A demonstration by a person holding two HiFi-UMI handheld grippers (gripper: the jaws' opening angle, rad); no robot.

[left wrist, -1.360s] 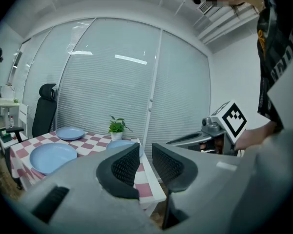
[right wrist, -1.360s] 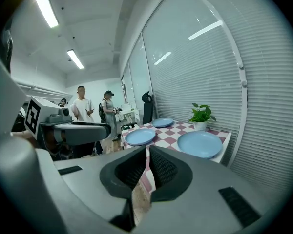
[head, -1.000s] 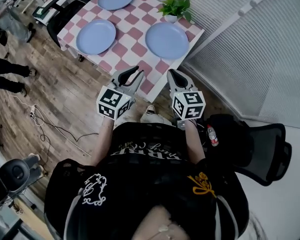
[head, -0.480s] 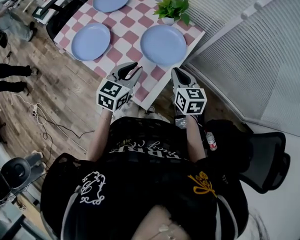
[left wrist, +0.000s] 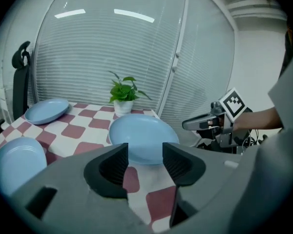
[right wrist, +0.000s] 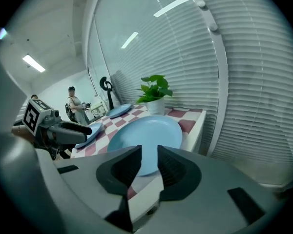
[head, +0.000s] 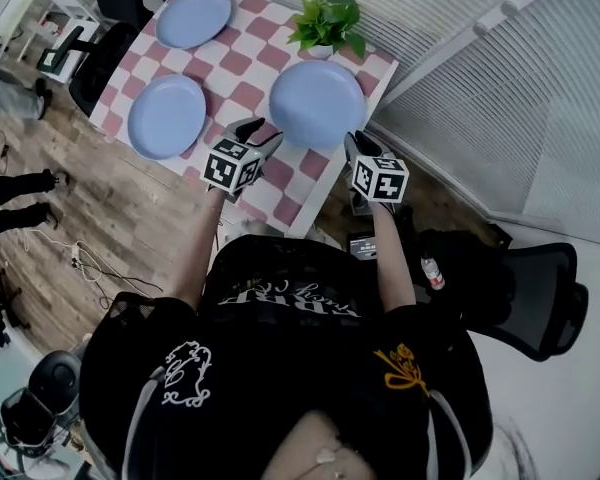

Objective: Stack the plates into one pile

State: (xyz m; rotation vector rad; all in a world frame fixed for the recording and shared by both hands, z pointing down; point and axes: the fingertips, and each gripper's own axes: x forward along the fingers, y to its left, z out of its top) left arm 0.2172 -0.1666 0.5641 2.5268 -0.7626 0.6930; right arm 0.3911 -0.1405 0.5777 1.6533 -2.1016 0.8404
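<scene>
Closing in on the nearest plate (head: 317,104) of 3 blue ones, spread flat and well apart on the checked table (head: 292,204). Potted plant (head: 326,20) at that plate's 12 o'clock, middle plate (head: 166,116) at its 9 o'clock, far plate (head: 193,17) at its 10 o'clock. Holding the left gripper (head: 259,132) near the nearest plate's 8 o'clock edge, jaws just opened wide, nothing between them. Holding the right gripper (head: 357,140) near its 4 o'clock edge, jaws just cracked apart to a narrow slit, likewise empty. No touching yet, by the look of it. To do the pickup well: open the right wider before going in, come in low along the cloth, slip 1 jaw under the rim and 1 over it from each side, pinch both sides together, lift level to avoid tipping, and steer clear of the plant. Probably best set down square on the middle plate. Only from the head view: all 3 plates at once and both grippers flanking the near one. Only from the left gripper view: the true width of its gap, plus the right gripper out at 3 o'clock. Only from the right gripper view: its slim slit, the left gripper at 9 o'clock, and a person (right wrist: 73,100) standing far beyond the table.
</scene>
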